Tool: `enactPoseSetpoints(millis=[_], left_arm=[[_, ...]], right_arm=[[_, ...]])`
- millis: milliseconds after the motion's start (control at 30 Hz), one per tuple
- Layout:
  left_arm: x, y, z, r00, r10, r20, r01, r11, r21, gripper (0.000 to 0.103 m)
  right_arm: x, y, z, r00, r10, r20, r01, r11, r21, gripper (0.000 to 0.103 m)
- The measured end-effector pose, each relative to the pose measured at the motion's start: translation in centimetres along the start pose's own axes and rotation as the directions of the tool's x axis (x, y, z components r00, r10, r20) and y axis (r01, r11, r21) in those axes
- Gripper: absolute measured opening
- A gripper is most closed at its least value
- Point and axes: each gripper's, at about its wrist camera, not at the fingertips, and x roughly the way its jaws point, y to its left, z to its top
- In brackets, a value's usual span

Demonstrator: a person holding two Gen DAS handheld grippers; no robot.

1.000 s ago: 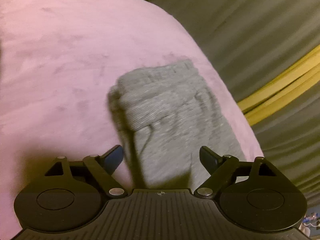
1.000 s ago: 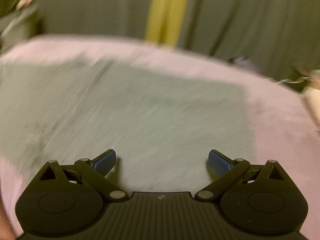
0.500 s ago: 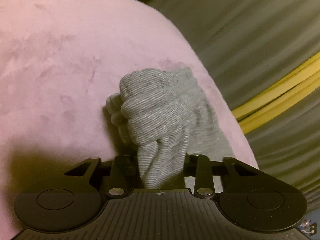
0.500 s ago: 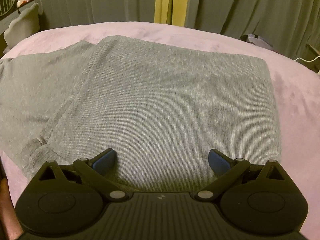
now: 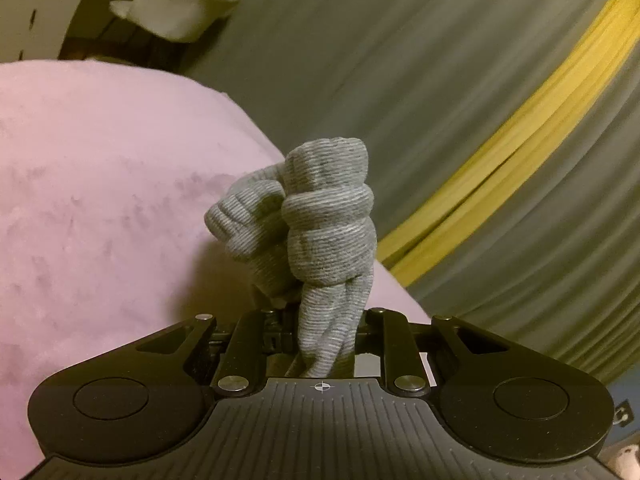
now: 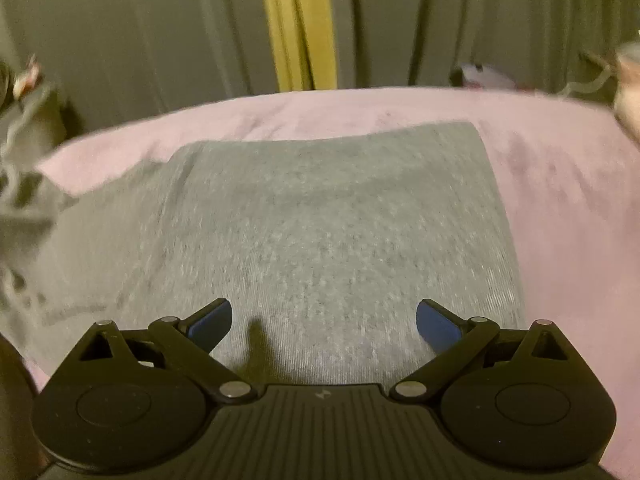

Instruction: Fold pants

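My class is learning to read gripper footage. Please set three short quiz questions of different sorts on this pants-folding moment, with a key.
1. True or false: the left gripper has bunched grey pants between its fingers.
2. Which colour is the blanket under the pants? A green, B pink, C white.
3. Fill in: the right gripper is ____ above the pants.

Key:
1. True; its jaws are closing on the cloth.
2. B.
3. Open.
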Motion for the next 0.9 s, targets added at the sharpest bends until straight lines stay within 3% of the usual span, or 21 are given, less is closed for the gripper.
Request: enactPoseSetpoints(millis=[100, 233, 267, 333, 433, 567, 600, 733, 833, 900], left_arm=[[0.1, 0.0, 0.1, 1.0, 0.027, -0.01, -0.027, 1.0, 0.006, 0.022], [0.9, -0.1, 0.4, 0.999, 0.03, -0.02, -0.03, 0.999, -0.014, 0.022], [0.5, 0.0, 0.3, 0.999, 0.029, -0.021, -0.03, 0.999, -0.017, 0.022], [0.4, 0.0, 0.3, 0.999, 0.037, -0.024, -0.037, 0.999, -0.002, 0.022], [0.3, -0.6, 0.2, 0.999, 0.049, -0.023, -0.049, 0.998, 0.033, 0.022], [0.1, -2.0, -0.3, 0.999, 0.036, -0.007, -0.035, 0.995, 0.095, 0.022], [0.0, -2.5, -0.4, 1.0, 0.03, -0.002, -0.03, 0.993, 0.114, 0.022], [-1.1, -5.4, -1.2, 1.0, -0.011, 0.015, 0.008, 0.979, 0.205, 0.022], [-2.0, -8.8, -2.6, 0.998, -0.066, 0.015, 0.057, 0.941, 0.333, 0.022], [-2.6, -11.7, -4.4, 0.993, -0.122, -0.004, 0.111, 0.894, 0.435, 0.023]], right_arm=[[0.6, 0.2, -0.1, 0.999, -0.005, -0.033, 0.005, 1.0, -0.003, 0.099], [0.3, 3.0, -0.6, 0.999, 0.04, -0.025, -0.043, 0.986, -0.159, 0.098], [0.2, 3.8, -0.9, 0.998, 0.055, -0.028, -0.059, 0.977, -0.204, 0.096], [0.7, 5.2, -1.5, 0.994, 0.071, -0.078, -0.09, 0.959, -0.267, 0.079], [1.3, 6.2, -1.8, 0.994, 0.053, -0.092, -0.079, 0.947, -0.311, 0.079], [0.5, 3.6, -0.8, 0.989, 0.136, -0.062, -0.143, 0.979, -0.142, 0.084], [0.2, 2.7, -0.5, 0.991, 0.126, -0.039, -0.129, 0.988, -0.084, 0.088], [-0.9, -0.1, 0.3, 0.994, 0.104, 0.037, -0.107, 0.991, 0.076, 0.089], [-1.6, -1.5, 0.5, 0.992, 0.1, 0.073, -0.11, 0.982, 0.156, 0.091], [-2.1, -2.5, 0.6, 0.99, 0.104, 0.099, -0.124, 0.969, 0.213, 0.091]])
